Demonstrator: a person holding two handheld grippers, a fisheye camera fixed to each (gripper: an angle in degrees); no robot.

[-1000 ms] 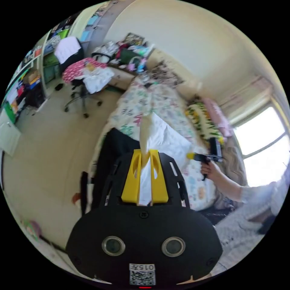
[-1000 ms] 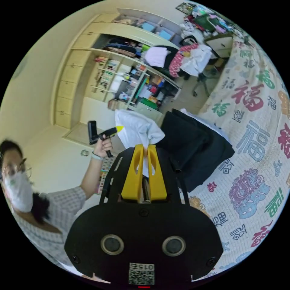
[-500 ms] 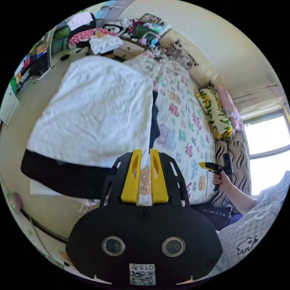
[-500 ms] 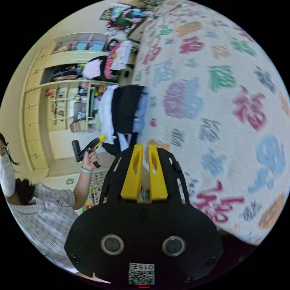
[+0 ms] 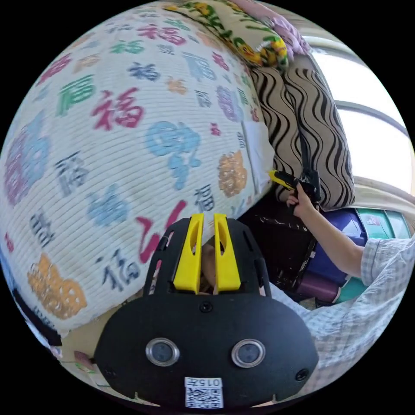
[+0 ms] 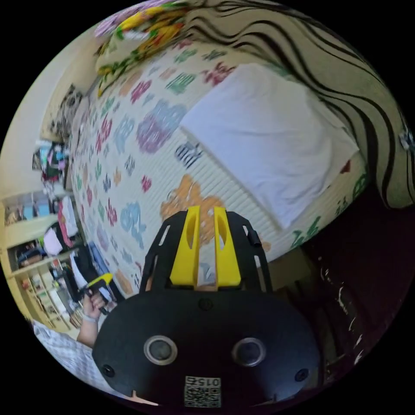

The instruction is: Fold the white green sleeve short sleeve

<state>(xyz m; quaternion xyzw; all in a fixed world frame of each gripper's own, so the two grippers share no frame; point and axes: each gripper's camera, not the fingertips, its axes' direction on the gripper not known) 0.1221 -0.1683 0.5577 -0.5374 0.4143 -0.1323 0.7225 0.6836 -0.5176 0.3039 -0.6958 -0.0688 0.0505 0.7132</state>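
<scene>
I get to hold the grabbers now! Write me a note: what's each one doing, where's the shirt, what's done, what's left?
Left gripper: jaws slightly apart, holding nothing, over the bedspread.
Right gripper: jaws slightly apart, holding nothing, near the bed's edge.
White garment: lies flat as a neat rectangle on the bedspread beside the striped cushion. No green sleeve shows.
Done: it looks folded.
Left: likely nothing, maybe tidy its edges.

A lived-in bedroom of a home. A bed is covered by a cream quilted bedspread [image 5: 108,142] printed with coloured characters. A floral pillow [image 5: 233,32] and a wavy-striped cushion [image 5: 311,125] lie at one end beside a bright window [image 5: 380,129]. Crowded open shelves [image 6: 32,272] and heaped clothes stand beyond the bed.
</scene>
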